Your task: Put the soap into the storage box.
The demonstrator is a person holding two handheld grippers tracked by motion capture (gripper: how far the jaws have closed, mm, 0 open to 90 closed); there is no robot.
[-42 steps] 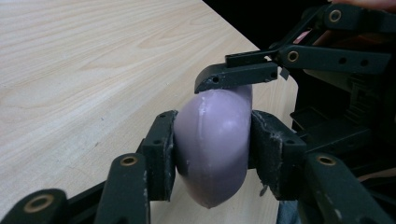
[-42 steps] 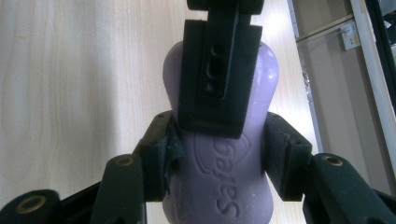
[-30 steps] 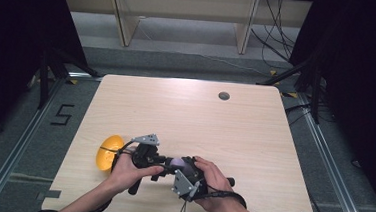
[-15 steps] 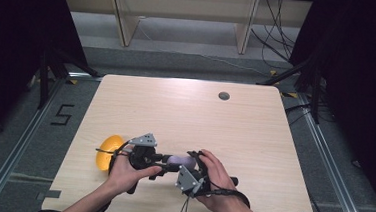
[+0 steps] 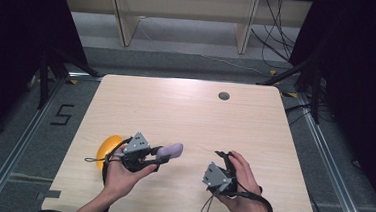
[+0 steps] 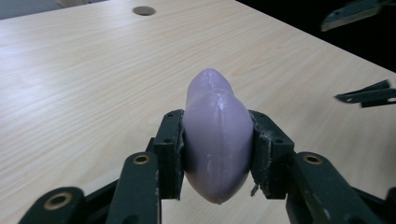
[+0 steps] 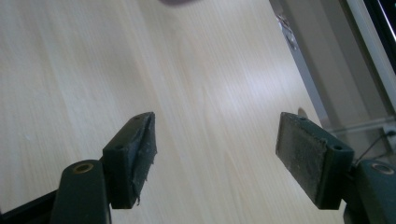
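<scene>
A smooth, rounded purple object (image 6: 217, 135) is clamped between the two black pads of my left gripper (image 6: 217, 140), held a little above the wooden table (image 6: 93, 70). In the high view the purple object (image 5: 171, 150) sticks out to the right of the left gripper (image 5: 158, 154), near the table's front left. My right gripper (image 5: 221, 157) sits apart at the front right, its jaws pointing away from the person. In the right gripper view the right gripper (image 7: 215, 140) is open wide with only bare table between its pads (image 7: 308, 154).
A yellow rounded object (image 5: 105, 148) lies on the table just left of the left hand, partly hidden by it. A small dark cable hole (image 5: 224, 95) sits near the table's far edge. Shelving and cables stand beyond the table.
The two grippers were together at the purple object. The right gripper has let go and moved off to the right; the left gripper keeps the object and has shifted slightly left.
</scene>
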